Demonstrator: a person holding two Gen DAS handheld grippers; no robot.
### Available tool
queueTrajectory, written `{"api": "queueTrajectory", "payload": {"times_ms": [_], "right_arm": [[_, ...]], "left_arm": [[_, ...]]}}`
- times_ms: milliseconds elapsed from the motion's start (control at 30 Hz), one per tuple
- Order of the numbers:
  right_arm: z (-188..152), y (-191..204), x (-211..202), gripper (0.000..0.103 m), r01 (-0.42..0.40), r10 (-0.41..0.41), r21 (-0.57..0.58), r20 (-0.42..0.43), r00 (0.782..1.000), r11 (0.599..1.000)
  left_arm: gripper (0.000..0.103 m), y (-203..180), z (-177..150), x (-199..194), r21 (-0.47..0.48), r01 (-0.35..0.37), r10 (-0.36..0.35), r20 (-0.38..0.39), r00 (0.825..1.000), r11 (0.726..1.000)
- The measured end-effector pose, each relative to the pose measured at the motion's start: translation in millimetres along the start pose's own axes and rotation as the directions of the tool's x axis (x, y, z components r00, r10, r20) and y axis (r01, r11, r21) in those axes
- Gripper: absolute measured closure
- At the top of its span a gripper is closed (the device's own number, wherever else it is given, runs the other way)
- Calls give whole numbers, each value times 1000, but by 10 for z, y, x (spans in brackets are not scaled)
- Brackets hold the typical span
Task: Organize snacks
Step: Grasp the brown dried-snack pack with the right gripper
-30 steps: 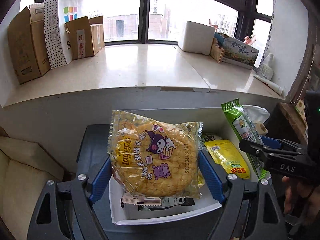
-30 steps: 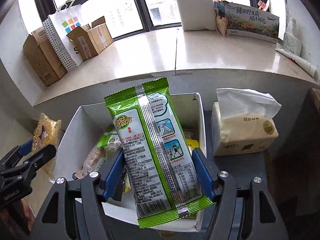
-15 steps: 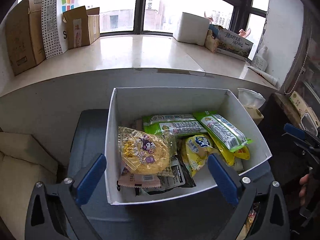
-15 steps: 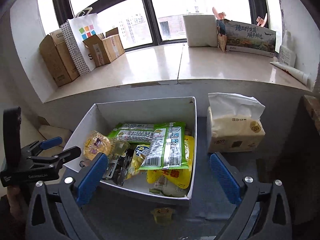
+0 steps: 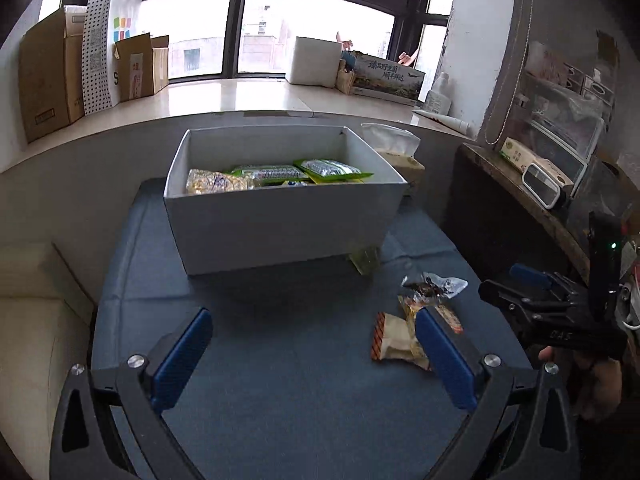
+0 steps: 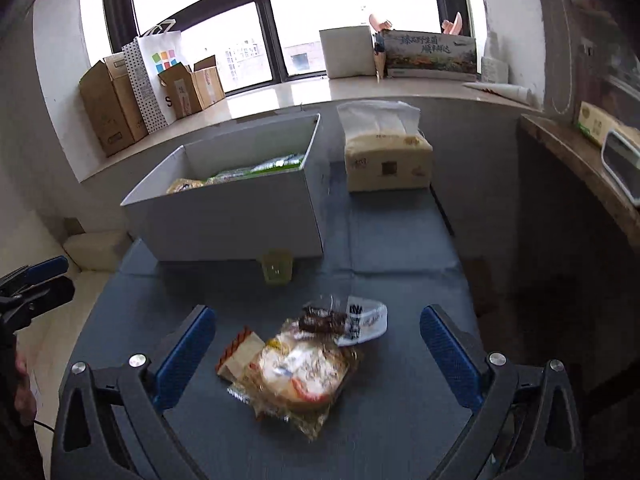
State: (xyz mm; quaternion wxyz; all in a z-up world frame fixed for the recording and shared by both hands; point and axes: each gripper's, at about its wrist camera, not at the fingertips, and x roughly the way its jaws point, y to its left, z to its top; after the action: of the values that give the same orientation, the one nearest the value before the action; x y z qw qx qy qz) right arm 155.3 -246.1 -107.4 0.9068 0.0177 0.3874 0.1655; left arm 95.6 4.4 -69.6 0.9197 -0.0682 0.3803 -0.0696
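Here, nearest the right tongs point(image 6: 318, 354), a small heap of loose snacks point(image 6: 298, 364) lay on the blue counter point(image 6: 400, 248), framed between the blue pads point(image 6: 186, 354), which stood wide apart and held nothing. The heap showed a clear crinkly bag with a pale round cake, an orange-edged packet point(image 6: 236, 354) tucked against it and a dark-filled wrapper point(image 6: 344, 320) behind. I judged these light, soft and slippery, the film likely to buckle and the contents to crush, so a gentle pinch across the middle of the top bag, or on a sealed end seam, seemed the safest hold. The right tongs pointed forward and down over the heap, level and centred on it.

The left tongs point(image 5: 314, 354) were likewise spread wide and empty, hovering over bare counter, with the heap just inside their right pad point(image 5: 444, 356); the right tongs appeared at that view's right edge, gripped in a hand point(image 5: 592, 380).

Further on, a small yellowish cup point(image 6: 276, 266) stood touching the foot of the white box point(image 5: 280, 220), which already held several packets point(image 5: 276, 174). Beside the box sat a tissue pack point(image 6: 388, 160), and beyond it a sill point(image 5: 224, 96) with cartons
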Motion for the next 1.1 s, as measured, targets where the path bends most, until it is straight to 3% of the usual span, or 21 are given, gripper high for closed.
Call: {"api": "queueTrajectory", "payload": {"times_ms": [67, 200, 600, 733, 800, 867, 1000, 1033, 1100], "right_arm": [[-219, -34, 17, 0, 8, -8, 27, -24, 1000, 1000], [-438, -104, 219, 0, 4, 4, 82, -97, 995, 997], [-90, -199, 904, 0, -41, 79, 223, -166, 983, 974], [-28, -136, 1094, 1, -33, 76, 219, -191, 979, 975], [-28, -103, 1124, 10, 0, 40, 205, -190, 981, 979], [-25, -57, 1130, 38, 70, -40, 159, -185, 982, 985], [-31, -61, 1091, 50, 40, -15, 144, -168, 986, 989], [-40, -56, 1065, 58, 34, -11, 142, -161, 987, 989], [-49, -35, 1013, 61, 11, 10, 136, -152, 988, 991]], "left_arm": [[0, -37, -167, -66, -27, 16, -16, -11, 1000, 1000], [0, -157, -355, -93, 23, 5, -4, -36, 999, 1000], [0, -143, -432, -33, 10, 17, -17, -54, 998, 1000], [0, -88, -440, -35, -5, 11, -11, -58, 998, 1000], [0, -58, -456, -24, -10, -8, 8, -64, 998, 1000], [0, -23, -469, -6, -20, -5, 3, -73, 997, 1000], [0, 11, -491, 8, -31, -10, 8, -75, 997, 999], [0, 7, -493, 8, -30, -14, 12, -74, 997, 999], [0, -4, -492, 23, -24, -12, 10, -80, 997, 1000]]}}
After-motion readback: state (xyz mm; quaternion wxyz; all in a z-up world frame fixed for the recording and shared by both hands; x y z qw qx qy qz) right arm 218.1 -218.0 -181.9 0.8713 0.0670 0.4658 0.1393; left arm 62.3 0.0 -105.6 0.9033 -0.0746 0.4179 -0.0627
